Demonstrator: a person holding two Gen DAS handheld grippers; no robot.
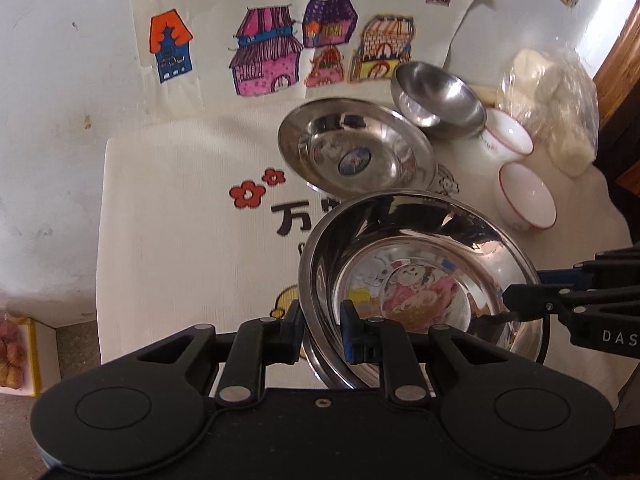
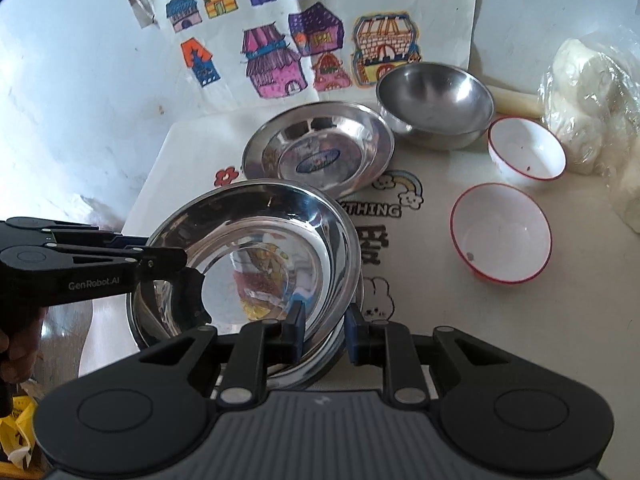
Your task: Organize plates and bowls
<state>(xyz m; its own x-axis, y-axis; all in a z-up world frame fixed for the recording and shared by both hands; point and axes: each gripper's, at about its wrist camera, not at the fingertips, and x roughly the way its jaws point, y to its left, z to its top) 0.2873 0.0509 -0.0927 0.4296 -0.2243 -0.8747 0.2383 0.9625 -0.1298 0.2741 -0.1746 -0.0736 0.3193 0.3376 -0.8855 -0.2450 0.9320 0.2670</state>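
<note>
A large steel plate [image 1: 424,280] [image 2: 256,248] is tilted over another steel plate [image 2: 320,356] beneath it. My left gripper [image 1: 322,330] is shut on its left rim; it also shows in the right wrist view [image 2: 176,276]. My right gripper [image 2: 324,334] is shut on its right rim; it also shows in the left wrist view [image 1: 516,304]. Behind lie a smaller steel plate [image 1: 356,148] [image 2: 316,148], a steel bowl [image 1: 440,98] [image 2: 436,102] and two white red-rimmed bowls [image 1: 528,196] [image 2: 500,232] [image 1: 508,132] [image 2: 526,148].
A white printed cloth [image 1: 180,220] [image 2: 420,300] covers the table. A drawing of coloured houses [image 1: 280,40] [image 2: 304,32] leans on the wall behind. A plastic bag of white lumps [image 1: 556,104] [image 2: 592,96] sits far right. A box of fruit [image 1: 16,356] stands on the floor, left.
</note>
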